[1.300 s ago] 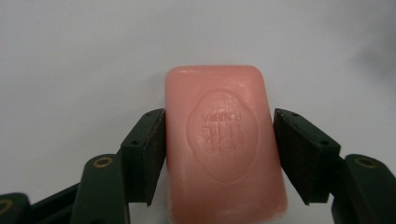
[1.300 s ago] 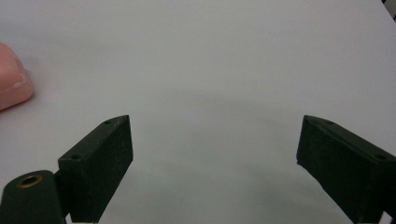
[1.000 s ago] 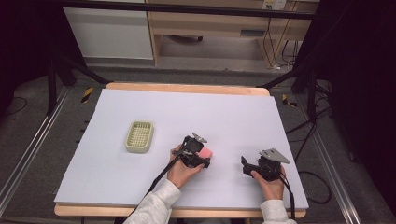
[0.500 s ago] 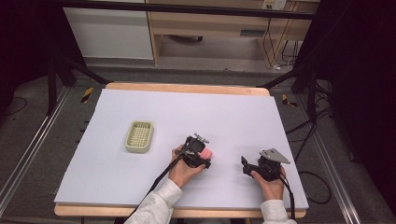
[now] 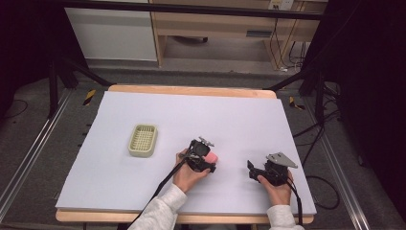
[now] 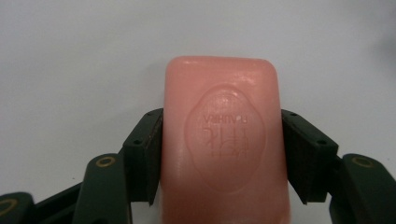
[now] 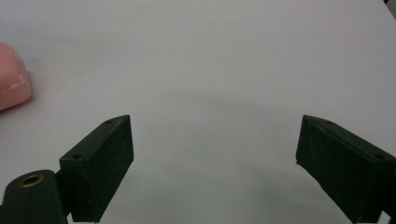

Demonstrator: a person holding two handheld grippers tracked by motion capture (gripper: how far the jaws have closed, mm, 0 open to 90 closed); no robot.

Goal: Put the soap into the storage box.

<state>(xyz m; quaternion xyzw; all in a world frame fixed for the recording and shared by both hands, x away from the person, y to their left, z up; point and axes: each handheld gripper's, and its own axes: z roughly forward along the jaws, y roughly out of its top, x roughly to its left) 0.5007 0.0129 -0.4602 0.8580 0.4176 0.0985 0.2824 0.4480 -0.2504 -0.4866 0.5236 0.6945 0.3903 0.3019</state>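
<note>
A pink soap bar [image 6: 224, 140] sits clamped between the jaws of the left gripper [image 5: 205, 158], near the front middle of the white table [image 5: 230, 115]; the right gripper [image 5: 269, 170] rests beside it, jaws spread wide, a green basket [image 5: 142, 140] well apart at left

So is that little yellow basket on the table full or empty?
Empty. In the high view the basket shows only its bare grid floor. The pink soap is clamped in the left hand-held gripper, away from it.
</note>
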